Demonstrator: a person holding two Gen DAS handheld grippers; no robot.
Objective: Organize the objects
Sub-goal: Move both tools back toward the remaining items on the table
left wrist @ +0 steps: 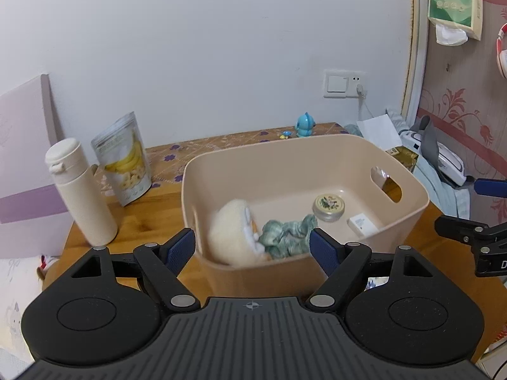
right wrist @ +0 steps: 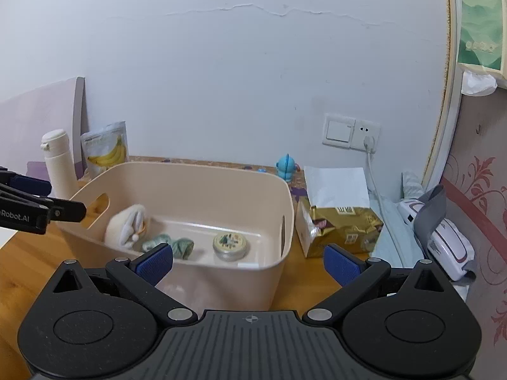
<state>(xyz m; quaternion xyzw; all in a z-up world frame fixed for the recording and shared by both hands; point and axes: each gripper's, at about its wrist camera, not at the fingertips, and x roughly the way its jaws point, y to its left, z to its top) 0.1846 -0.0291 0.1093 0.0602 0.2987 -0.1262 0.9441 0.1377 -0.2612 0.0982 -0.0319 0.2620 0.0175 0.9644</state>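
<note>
A beige plastic bin (left wrist: 317,148) (right wrist: 196,177) stands on the wooden table. Inside it lie a cream plush toy (left wrist: 229,231) (right wrist: 126,224), a crumpled green cloth (left wrist: 285,234) (right wrist: 180,245), a round tin (left wrist: 329,206) (right wrist: 230,244) and a small white box (left wrist: 362,225). My left gripper (left wrist: 252,240) hovers open just in front of the bin's near wall, with nothing between its pads. My right gripper (right wrist: 250,261) stands wide open at the bin's near right corner, also holding nothing. Each gripper shows at the edge of the other's view.
A white bottle (left wrist: 80,190) (right wrist: 58,164) and a banana snack bag (left wrist: 125,161) (right wrist: 106,148) stand left of the bin. A blue figurine (left wrist: 305,125) (right wrist: 286,167) is behind it. A gold packet (right wrist: 342,231) under white paper (right wrist: 336,186) lies at its right, beside clutter.
</note>
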